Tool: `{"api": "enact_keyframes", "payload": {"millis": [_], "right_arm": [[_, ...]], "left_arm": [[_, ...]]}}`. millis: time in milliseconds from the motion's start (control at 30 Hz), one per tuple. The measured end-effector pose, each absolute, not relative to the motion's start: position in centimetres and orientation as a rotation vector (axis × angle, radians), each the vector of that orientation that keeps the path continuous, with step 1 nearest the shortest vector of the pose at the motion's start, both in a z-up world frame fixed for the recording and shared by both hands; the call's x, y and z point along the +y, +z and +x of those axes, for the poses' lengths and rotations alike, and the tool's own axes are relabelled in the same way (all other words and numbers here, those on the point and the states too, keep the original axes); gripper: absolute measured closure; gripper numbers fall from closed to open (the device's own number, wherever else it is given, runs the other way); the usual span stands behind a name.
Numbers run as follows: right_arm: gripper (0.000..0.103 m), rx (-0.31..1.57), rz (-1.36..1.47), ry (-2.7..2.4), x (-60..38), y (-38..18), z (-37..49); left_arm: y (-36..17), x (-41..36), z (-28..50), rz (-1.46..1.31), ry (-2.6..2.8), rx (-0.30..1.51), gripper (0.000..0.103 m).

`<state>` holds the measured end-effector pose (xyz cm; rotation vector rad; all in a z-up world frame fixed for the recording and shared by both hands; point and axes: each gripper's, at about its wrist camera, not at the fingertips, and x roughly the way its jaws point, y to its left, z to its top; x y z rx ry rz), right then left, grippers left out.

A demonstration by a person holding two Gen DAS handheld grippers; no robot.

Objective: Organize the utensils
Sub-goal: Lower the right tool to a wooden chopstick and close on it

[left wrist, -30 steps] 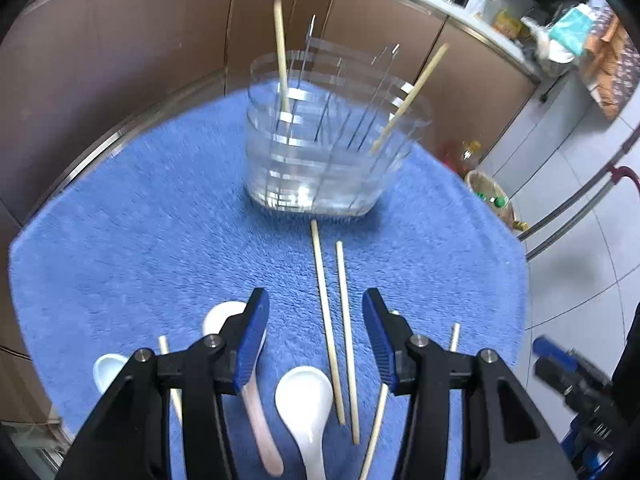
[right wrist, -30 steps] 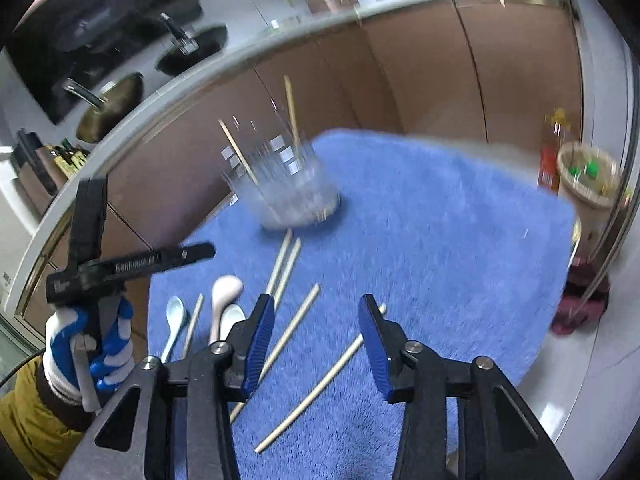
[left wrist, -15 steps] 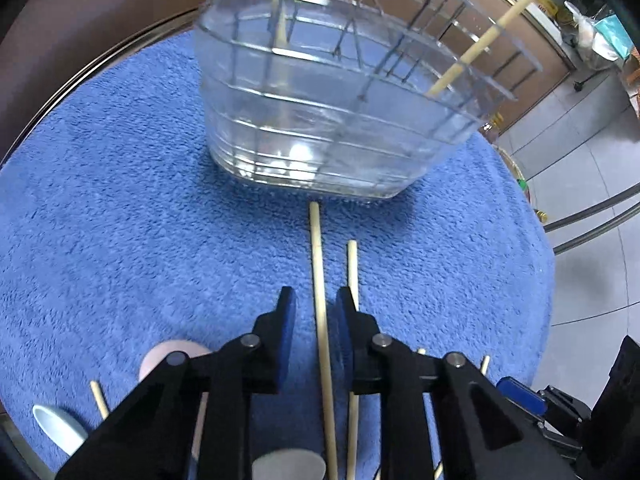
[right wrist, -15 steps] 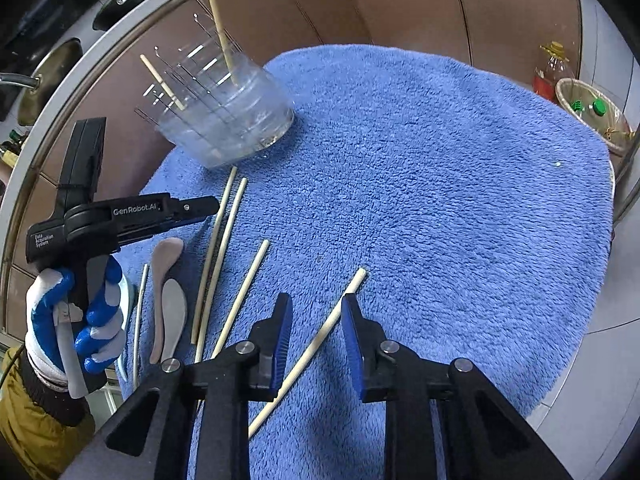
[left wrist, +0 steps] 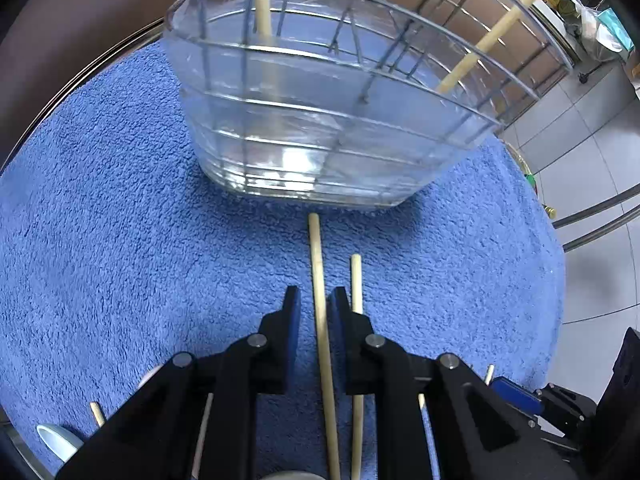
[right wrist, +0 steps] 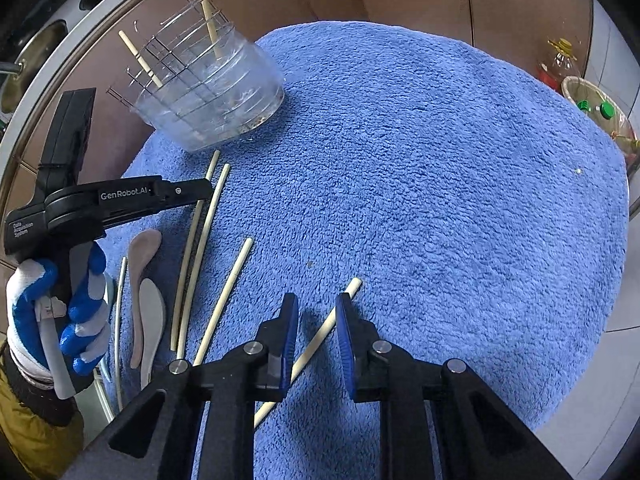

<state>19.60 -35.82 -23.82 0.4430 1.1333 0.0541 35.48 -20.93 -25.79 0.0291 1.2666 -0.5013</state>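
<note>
A clear holder with a wire rack [left wrist: 320, 120] stands on the blue towel [left wrist: 100, 220], two chopsticks upright in it. My left gripper [left wrist: 315, 292] points down at the towel. Its jaws are closing around a lying chopstick [left wrist: 318, 256] with a gap still showing beside it; a second chopstick [left wrist: 356, 280] lies just outside the right finger. My right gripper [right wrist: 317, 300] is also closing, astride a slanted chopstick [right wrist: 324, 328] that the pads do not press. In the right wrist view the left gripper [right wrist: 192, 192] is over the chopstick pair [right wrist: 200, 240].
A pink spoon [right wrist: 140, 256] and a white spoon [right wrist: 150, 312] lie left of the chopsticks, with another chopstick [right wrist: 228, 292] between the two grippers. A gloved hand [right wrist: 60, 308] holds the left gripper. The towel's right edge drops to the floor, where a basket [right wrist: 600, 112] stands.
Both grippers have come down toward the towel and narrowed their jaws, each now astride a chopstick. The holder looms larger in the left wrist view.
</note>
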Motion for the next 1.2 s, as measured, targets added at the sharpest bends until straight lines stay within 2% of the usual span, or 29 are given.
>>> {"api": "enact_keyframes", "payload": {"millis": [367, 667, 967, 1200], "right_arm": [[0.086, 1.149, 0.447, 0.056, -35.2, -25.0, 20.6], [0.087, 1.209, 0.439, 0.07, -35.2, -25.2, 22.4], [0.087, 1.226, 0.31, 0.042, -32.5, -25.4, 23.6], [0.094, 1.184, 0.361, 0.03, -32.8, -25.6, 23.1]], "left_arm": [[-26.0, -22.2, 35.1, 0.071, -0.466, 1.264, 0.093], [-26.1, -24.5, 35.4, 0.113, -0.435, 1.293, 0.093], [-26.1, -25.6, 34.8, 0.11, -0.414, 1.243, 0.098], [-25.7, -24.2, 33.5, 0.039, -0.452, 1.185, 0.098]]}}
